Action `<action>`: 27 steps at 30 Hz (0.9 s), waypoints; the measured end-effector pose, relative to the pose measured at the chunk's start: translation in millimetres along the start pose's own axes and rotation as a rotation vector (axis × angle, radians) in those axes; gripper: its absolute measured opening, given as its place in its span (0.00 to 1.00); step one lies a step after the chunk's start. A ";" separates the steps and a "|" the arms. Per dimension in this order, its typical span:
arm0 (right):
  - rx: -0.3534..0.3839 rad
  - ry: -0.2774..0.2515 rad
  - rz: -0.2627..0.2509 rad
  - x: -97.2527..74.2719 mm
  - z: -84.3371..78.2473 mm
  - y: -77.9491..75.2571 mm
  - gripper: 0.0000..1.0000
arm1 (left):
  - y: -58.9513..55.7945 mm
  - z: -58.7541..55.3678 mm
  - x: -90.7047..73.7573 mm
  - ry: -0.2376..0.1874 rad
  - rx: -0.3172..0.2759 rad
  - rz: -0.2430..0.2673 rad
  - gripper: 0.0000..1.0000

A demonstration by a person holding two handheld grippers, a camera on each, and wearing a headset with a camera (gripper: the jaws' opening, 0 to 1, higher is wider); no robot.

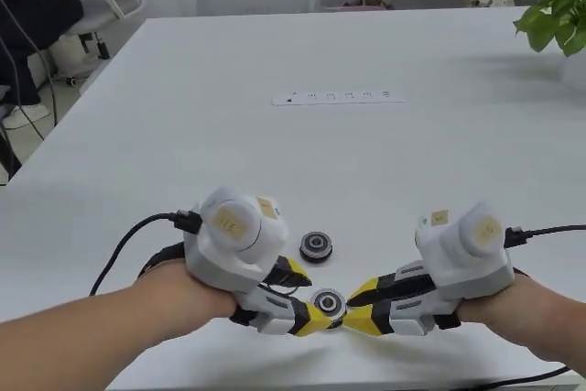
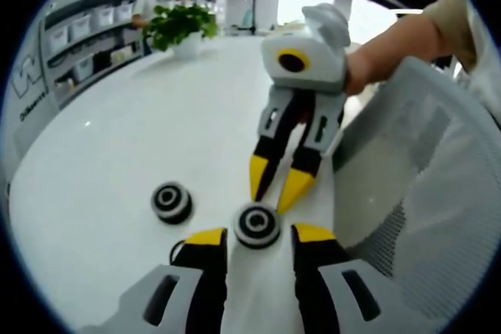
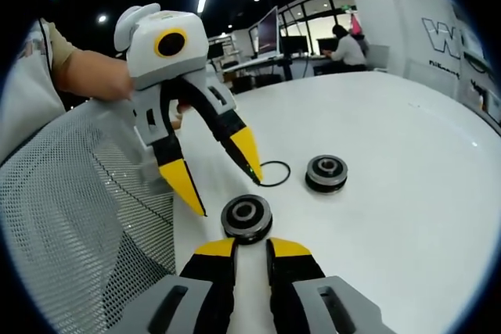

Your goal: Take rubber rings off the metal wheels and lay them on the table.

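Wheel (image 1: 328,302) sits near the table (image 1: 366,162) edge between both grippers, its dark outer ring on, so we judge the stripping step is in hand. Left gripper (image 3: 227,193) jaws stand wide apart beside the wheel; right gripper (image 2: 272,197) jaws are narrowly parted, holding nothing. One loose ring (image 3: 274,173) lies near a second wheel (image 1: 316,245). Next, we judge: left clamps the wheel, right catches the rubber.

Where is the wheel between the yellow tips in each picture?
Head view: the wheel sits bottom centre.
Left gripper view: wheel, lower middle.
Right gripper view: wheel, lower middle.
Shared landmark: the other wheel, beside it in all three.
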State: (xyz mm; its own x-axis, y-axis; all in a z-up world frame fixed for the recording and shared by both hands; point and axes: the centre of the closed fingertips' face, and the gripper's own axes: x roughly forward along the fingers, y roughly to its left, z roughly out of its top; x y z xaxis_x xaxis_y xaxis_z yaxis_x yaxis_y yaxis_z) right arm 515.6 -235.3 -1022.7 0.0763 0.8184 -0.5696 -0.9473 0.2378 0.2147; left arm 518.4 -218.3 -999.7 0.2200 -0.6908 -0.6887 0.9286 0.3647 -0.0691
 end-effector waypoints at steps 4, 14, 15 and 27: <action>-0.003 -0.003 -0.001 0.9 0.8 0.5 0.11 | -0.5 1.0 1.9 -0.002 0.001 -0.002 0.30; -0.011 -0.009 -0.003 1.2 1.0 0.1 0.11 | -3.0 2.6 8.8 -0.003 0.023 -0.003 0.21; -0.011 -0.010 -0.003 1.2 1.1 0.2 0.11 | -3.4 2.0 9.5 -0.001 0.025 -0.004 0.21; -0.036 -0.013 -0.001 2.1 1.3 0.7 0.11 | -1.6 2.2 10.1 -0.002 0.068 0.027 0.16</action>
State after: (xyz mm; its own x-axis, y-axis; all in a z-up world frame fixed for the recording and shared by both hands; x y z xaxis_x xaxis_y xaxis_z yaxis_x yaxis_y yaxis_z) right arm 515.4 -232.8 -1022.7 0.0813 0.8250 -0.5593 -0.9577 0.2201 0.1853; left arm 519.7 -227.3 -1004.9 0.2457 -0.6829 -0.6880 0.9404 0.3400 -0.0016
